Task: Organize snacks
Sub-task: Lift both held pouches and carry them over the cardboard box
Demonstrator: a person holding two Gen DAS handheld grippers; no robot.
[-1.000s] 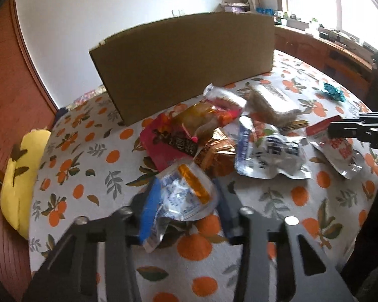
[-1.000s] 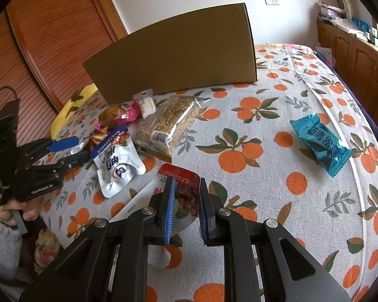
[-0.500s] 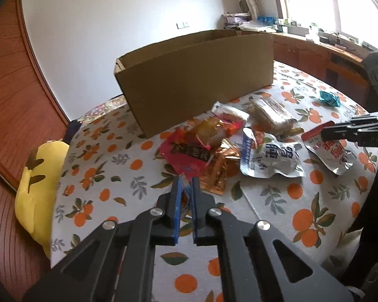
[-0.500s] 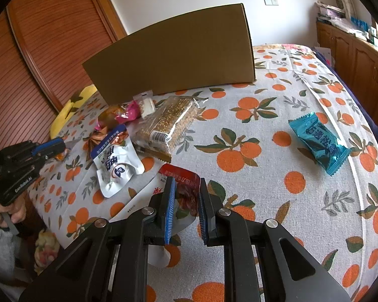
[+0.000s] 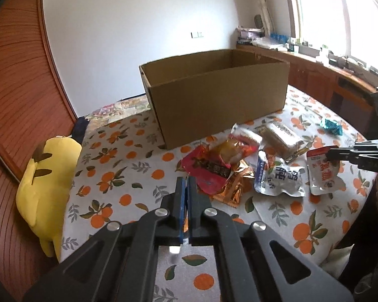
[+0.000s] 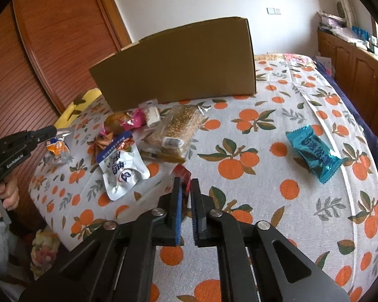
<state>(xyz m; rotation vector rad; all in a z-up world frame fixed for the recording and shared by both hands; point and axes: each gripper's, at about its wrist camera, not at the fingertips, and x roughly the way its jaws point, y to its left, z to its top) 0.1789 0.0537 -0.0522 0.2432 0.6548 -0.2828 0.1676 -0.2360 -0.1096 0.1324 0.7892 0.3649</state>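
Observation:
An open cardboard box [image 5: 214, 95] stands at the back of the table; it also shows in the right wrist view [image 6: 179, 68]. A pile of snack packets [image 5: 229, 168] lies in front of it. My left gripper [image 5: 185, 188] is shut on a clear packet with an orange label [image 6: 58, 148], held in the air to the left of the pile. My right gripper [image 6: 185, 188] is shut on a white pouch with a red top [image 5: 322, 173], lifted above the table. A teal packet [image 6: 312, 151] lies apart on the right.
The table has an orange-print cloth [image 6: 264, 181]. A yellow plush toy [image 5: 48, 183] lies beside the table's left edge. A wooden sideboard [image 5: 327, 80] with clutter runs along the window wall.
My left gripper shut on the clear orange-label packet and rose with it, so the box's open top came into view. My right gripper lifted the red-top pouch a little.

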